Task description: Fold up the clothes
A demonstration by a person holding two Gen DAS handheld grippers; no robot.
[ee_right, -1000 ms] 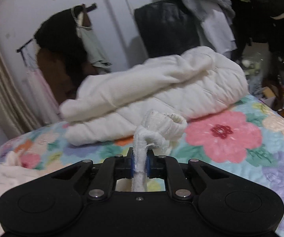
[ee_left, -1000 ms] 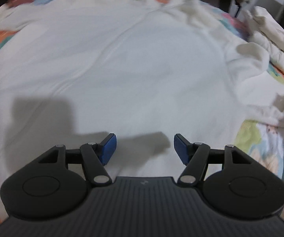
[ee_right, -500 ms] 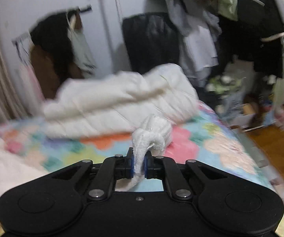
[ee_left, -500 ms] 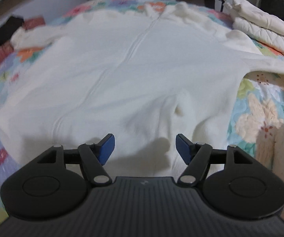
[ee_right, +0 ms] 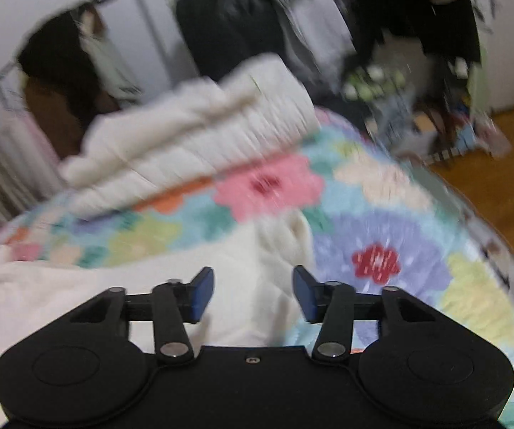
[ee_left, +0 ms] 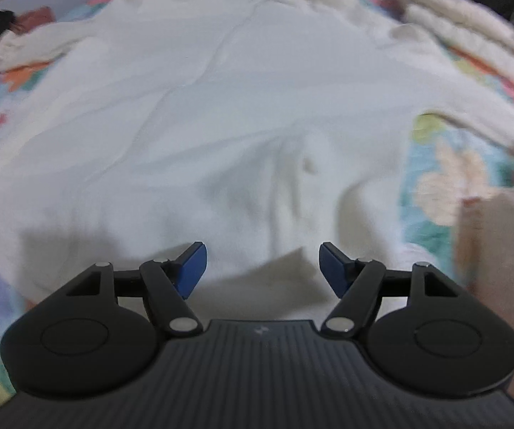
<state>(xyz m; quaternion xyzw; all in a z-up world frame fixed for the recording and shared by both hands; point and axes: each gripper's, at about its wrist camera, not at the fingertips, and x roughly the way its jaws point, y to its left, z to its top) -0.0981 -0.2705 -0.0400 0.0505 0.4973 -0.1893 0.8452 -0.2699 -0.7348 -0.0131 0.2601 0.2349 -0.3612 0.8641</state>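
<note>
A large white fleece garment (ee_left: 221,114) lies spread flat on the floral bedspread (ee_left: 449,178), with one sleeve (ee_left: 471,107) stretched out to the right and one at the far left (ee_left: 31,46). My left gripper (ee_left: 262,268) is open and empty, just above the garment's near hem. My right gripper (ee_right: 253,295) is open and empty above the sleeve end (ee_right: 282,243), which lies on the bedspread (ee_right: 382,221). The right wrist view is blurred by motion.
A folded white quilted pile (ee_right: 199,132) sits on the bed beyond the sleeve and shows in the left wrist view (ee_left: 471,43). Hanging clothes (ee_right: 310,18) and a dark bag (ee_right: 228,25) stand behind. Wooden floor (ee_right: 489,186) lies past the bed's right edge. A beige fabric (ee_left: 503,268) is near right.
My right gripper opened and let go of the sleeve cuff, which now lies on the bedspread. My left gripper pulled back toward the hem and stayed open.
</note>
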